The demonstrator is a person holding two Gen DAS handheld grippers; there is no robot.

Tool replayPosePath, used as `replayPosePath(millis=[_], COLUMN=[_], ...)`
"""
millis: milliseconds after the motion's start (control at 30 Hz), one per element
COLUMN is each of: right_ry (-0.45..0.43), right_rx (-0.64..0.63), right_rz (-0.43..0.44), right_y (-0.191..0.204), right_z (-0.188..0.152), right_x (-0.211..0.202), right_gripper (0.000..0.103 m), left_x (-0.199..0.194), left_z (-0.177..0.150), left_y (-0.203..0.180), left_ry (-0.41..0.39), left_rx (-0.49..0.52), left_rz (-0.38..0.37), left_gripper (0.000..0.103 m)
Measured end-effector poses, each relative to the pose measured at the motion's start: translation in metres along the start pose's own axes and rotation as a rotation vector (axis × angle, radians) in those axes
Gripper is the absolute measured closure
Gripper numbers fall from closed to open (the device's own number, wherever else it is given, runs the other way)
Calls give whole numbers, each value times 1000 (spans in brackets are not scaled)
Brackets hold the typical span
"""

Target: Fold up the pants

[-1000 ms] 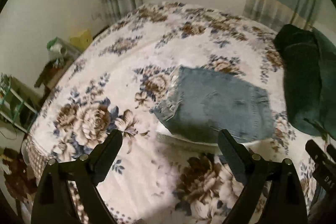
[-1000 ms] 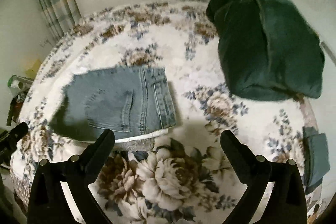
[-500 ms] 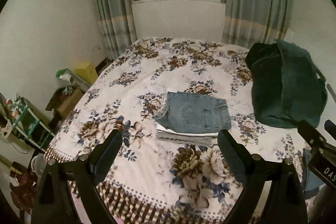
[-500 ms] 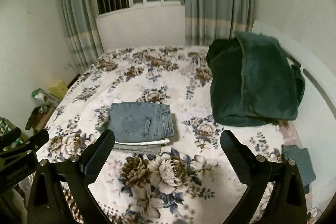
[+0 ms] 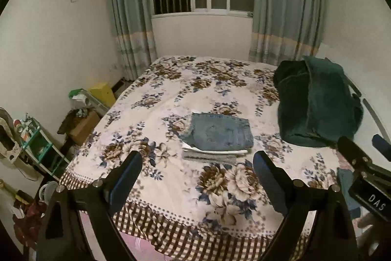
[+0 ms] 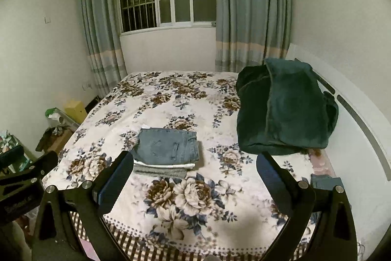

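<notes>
Hovering level above the bed's (image 5: 171,187) near edge, left gripper (image 5: 195,175) and right gripper (image 6: 193,177) both spread wide, fingers (image 6: 114,177) empty, touching nothing. Folded jeans (image 5: 220,133) atop a small clothes stack at frame centre.

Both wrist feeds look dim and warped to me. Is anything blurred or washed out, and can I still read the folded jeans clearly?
Left wrist view: dim indoor light, dark window, strong fisheye bending of walls and curtains, black corners; folded jeans slightly soft but readable; no glare. Right wrist view: same dimness and bending, folded jeans sharper, pocket stitching visible; the green blanket shows little detail. Left hand-held gripper and right hand-held gripper are open.
</notes>
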State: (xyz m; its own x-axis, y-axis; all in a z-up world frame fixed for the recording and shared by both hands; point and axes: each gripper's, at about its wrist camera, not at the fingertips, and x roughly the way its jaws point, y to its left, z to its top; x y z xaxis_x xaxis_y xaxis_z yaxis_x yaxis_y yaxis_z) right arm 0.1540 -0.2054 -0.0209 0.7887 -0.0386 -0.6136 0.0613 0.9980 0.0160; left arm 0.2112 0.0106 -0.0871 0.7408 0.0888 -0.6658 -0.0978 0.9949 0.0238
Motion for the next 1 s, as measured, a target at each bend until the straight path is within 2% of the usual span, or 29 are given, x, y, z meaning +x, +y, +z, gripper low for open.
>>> replayPosePath(millis=[100, 200, 267, 1000], right_ry=[-4, -2, -1, 36], right_rx=[-8, -1, 2, -5], right_rz=[-21, -33, -32, -4], right_y=[2, 2, 2, 21], right_z=[-1, -4, -2, -8], right_x=[-12, -20, -16, -13], right_gripper=[0, 0, 0, 0], left_x=[-5, -9, -12, -20], left_z=[-2, -5, -7, -9], left_y=[0, 0, 2, 13], left_ry=[1, 2, -6, -11], left_rx=[21, 33, 37, 47], left_rz=[-14, -30, -32, -10], left_gripper=[10, 3, 2, 2])
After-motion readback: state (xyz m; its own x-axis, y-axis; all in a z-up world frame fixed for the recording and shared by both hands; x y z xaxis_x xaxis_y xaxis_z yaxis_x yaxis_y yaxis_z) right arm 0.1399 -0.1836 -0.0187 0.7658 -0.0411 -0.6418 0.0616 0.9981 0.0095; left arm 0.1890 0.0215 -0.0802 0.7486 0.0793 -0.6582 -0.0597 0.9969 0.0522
